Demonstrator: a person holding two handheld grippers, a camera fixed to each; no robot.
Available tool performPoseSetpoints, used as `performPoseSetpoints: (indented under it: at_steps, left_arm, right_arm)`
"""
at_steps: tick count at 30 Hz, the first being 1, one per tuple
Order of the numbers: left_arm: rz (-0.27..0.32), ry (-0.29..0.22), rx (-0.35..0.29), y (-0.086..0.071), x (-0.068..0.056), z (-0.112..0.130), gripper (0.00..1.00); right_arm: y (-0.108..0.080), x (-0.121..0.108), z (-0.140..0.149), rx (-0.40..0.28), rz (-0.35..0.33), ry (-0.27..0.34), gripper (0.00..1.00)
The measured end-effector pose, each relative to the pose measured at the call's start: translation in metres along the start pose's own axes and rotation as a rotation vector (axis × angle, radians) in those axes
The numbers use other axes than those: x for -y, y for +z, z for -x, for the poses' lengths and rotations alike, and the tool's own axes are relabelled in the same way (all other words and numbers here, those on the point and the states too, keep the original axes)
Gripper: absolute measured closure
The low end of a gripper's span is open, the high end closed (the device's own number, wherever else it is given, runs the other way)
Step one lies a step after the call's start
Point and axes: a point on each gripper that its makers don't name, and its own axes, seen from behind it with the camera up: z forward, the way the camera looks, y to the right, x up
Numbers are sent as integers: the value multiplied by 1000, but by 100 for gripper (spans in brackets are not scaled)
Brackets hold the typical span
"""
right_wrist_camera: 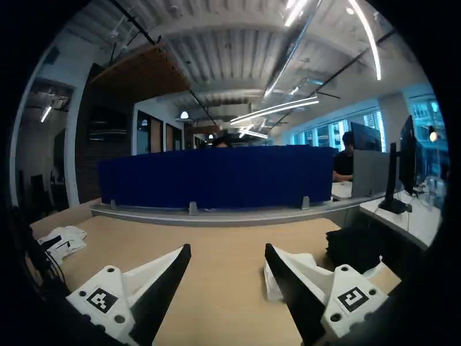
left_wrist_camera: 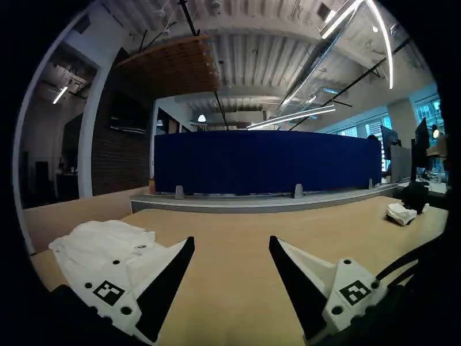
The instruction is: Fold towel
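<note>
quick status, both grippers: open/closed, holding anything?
Left gripper: open, holding nothing.
Right gripper: open, holding nothing.

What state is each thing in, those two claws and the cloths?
left gripper: open, empty
right gripper: open, empty
white towel: lying rumpled on the table, not gripped
small white cloth: bunched up, untouched
black pile: stacked, untouched

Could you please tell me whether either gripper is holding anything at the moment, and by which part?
Nothing is held: the left gripper and right gripper are both open, with bare table in each gap.
</note>
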Motion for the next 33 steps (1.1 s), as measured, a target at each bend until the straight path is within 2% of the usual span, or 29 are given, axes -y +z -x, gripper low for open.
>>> performPoseSetpoints:
  at_steps: [5,14,20,26,33]
  left_arm:
    - [0,0,0,0,0,0,4]
    - [0,0,0,0,1,0,4]
    - [0,0,0,1,0,0,4]
    - [0,0,0,1,1,0,4]
    - [0,0,0,1,0,0,4]
  right_arm:
    - [7,-14,15,-21,35,7,0]
    - [11,-22,46,-47,34,23,0]
    - [17,-37,67,-67,56,51,0]
    - [28,-48,83,-66,82,28,0]
    - [41,-50,100,-52,91,0,0]
